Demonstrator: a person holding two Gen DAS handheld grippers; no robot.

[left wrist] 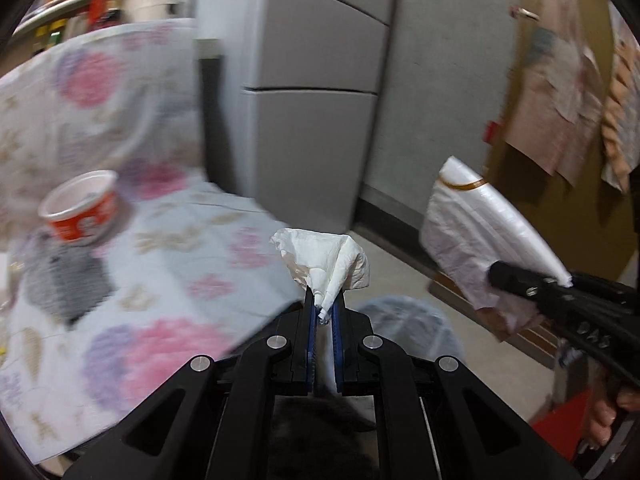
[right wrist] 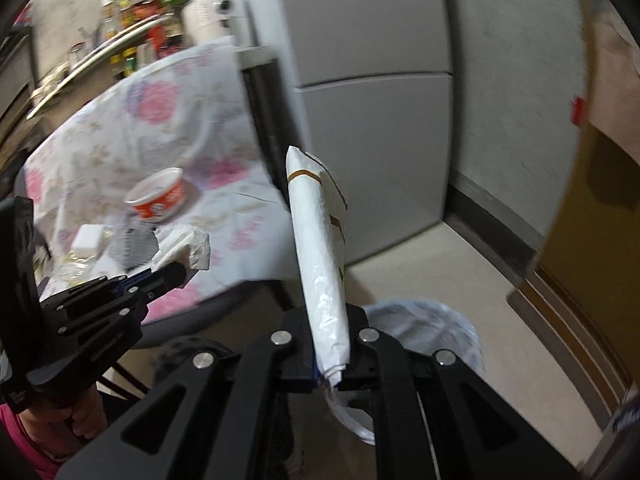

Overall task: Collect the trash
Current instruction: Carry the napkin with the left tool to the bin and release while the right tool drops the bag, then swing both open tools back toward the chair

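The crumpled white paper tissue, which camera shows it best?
The left wrist view. The crumpled white paper tissue sits centred and near there, pinched by its twisted tail in the left gripper, with its folds clear. The right wrist view shows the same tissue only small and blurred at the left, sticking out past the gripper's black fingers.
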